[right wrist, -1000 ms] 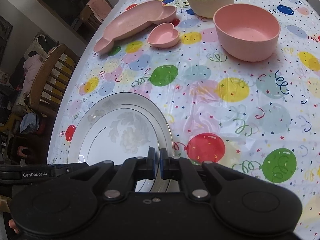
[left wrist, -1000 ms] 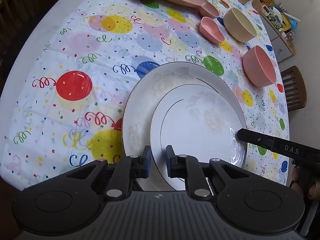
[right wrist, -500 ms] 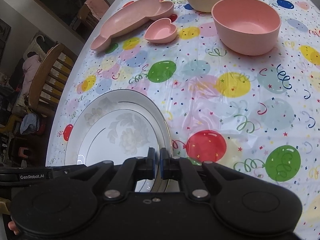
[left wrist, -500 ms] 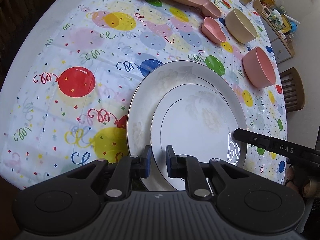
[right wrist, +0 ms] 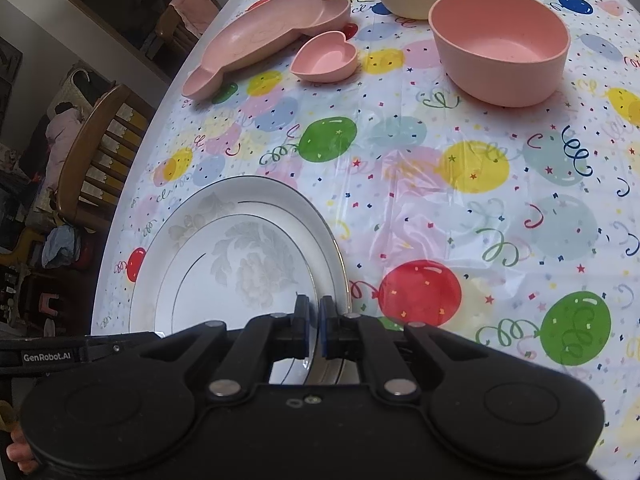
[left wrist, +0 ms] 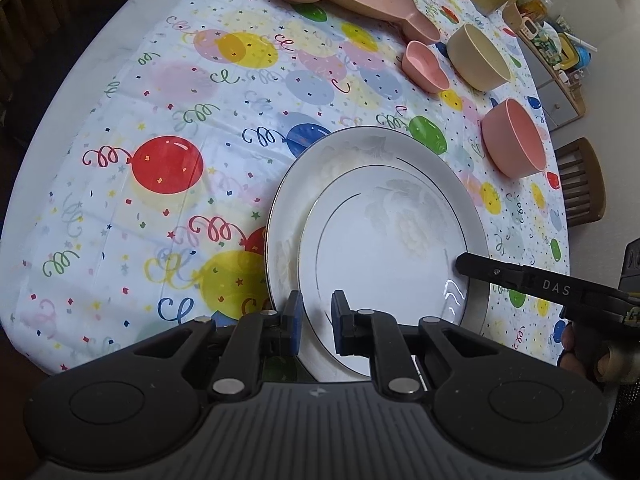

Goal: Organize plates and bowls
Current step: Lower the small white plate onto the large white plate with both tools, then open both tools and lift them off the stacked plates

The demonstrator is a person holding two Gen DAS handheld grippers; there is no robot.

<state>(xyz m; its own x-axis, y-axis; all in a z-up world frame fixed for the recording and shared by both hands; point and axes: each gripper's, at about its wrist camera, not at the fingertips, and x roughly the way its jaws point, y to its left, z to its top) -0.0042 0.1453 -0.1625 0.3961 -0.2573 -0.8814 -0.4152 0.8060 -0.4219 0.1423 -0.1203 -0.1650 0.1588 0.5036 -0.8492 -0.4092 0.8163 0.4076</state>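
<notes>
While the large white floral china plate [left wrist: 376,148] lies flat on the balloon-print tablecloth [left wrist: 168,128], the smaller white plate [left wrist: 380,264] sits on it, off-centre toward the near rim, so stacking looks nearly done. The left gripper [left wrist: 317,318] straddles that rim slightly apart; the right gripper [right wrist: 313,328] pinches its opposite edge. Being round, neither plate has a long axis; next, release both.

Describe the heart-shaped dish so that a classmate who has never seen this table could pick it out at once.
Start at the balloon-print tablecloth and look to its far end, past the stacked white plates. The heart-shaped dish sits between the long pink tray and the round pink bowl. It is the smallest and shallowest piece, and the only heart.
</notes>
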